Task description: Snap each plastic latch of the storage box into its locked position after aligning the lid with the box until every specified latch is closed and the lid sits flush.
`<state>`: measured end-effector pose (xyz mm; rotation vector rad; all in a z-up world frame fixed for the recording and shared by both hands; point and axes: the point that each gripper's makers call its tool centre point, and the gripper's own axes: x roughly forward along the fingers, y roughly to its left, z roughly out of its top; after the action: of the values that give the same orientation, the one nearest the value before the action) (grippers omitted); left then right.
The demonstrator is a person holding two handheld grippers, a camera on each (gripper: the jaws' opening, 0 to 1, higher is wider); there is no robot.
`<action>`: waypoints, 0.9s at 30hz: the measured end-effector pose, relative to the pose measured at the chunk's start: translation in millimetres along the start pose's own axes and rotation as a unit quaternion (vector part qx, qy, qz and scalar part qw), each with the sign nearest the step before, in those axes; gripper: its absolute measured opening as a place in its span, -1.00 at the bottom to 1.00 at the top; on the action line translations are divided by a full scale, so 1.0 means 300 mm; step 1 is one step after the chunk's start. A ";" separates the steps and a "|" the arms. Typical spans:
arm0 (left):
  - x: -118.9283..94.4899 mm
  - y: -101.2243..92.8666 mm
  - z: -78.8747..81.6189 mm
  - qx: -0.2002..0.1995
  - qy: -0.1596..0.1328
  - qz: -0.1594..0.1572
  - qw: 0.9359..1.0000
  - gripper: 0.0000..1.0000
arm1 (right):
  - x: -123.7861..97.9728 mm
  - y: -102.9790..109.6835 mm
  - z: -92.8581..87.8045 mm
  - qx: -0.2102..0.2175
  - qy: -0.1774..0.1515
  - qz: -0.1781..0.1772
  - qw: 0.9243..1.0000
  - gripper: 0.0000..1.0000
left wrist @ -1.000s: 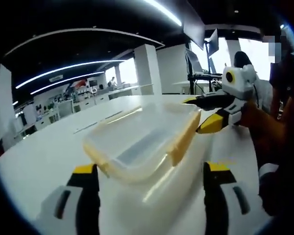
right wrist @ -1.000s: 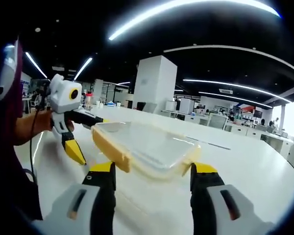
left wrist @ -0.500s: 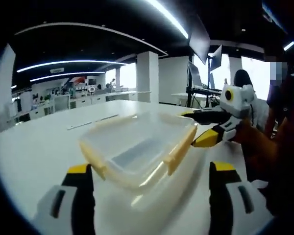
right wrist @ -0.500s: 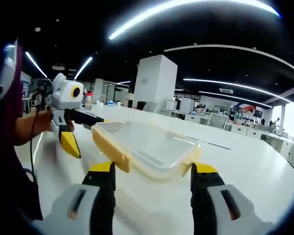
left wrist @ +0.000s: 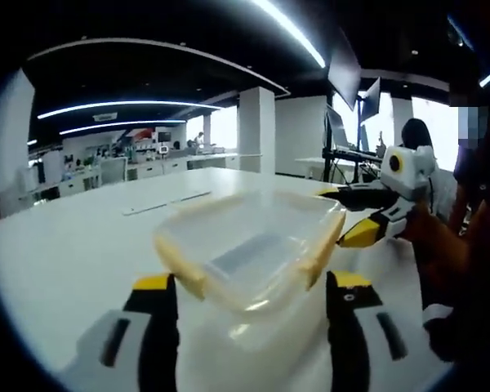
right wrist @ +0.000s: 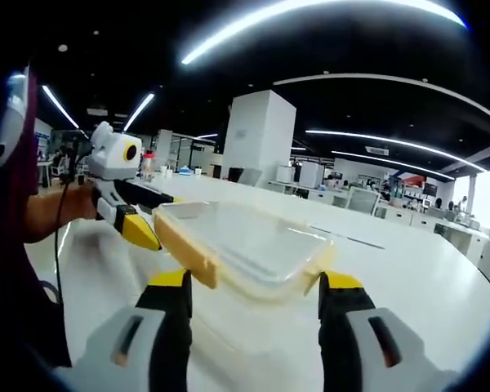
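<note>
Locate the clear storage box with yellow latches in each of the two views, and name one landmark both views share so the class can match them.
Left gripper view: the storage box sits at centre, just beyond the left hand-held gripper, with the right hand-held gripper at its right end.
Right gripper view: the storage box sits at centre, just beyond the right hand-held gripper, with the left hand-held gripper at its left end.
Shared landmark: the white table under the box.

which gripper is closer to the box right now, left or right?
Hard to call. Left gripper has a jaw tip against the box at its end latch; right gripper has its tip beside the opposite end.
</note>
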<state>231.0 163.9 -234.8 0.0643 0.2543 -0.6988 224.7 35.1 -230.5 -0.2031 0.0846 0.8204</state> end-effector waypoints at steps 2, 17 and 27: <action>-0.001 0.003 0.000 0.002 0.001 0.001 1.000 0.39 | 0.000 0.000 0.000 0.000 0.000 0.000 1.000 0.23; -0.011 0.013 0.009 -0.019 -0.004 -0.017 1.000 0.36 | 0.000 -0.001 0.000 0.000 -0.001 0.001 1.000 0.24; -0.004 0.009 0.005 -0.014 0.004 -0.015 1.000 0.36 | -0.002 -0.001 -0.002 0.001 -0.002 0.000 1.000 0.24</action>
<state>232.1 166.6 -233.0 0.0374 0.2727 -0.7256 224.5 34.2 -231.0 -0.2000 0.0819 0.8210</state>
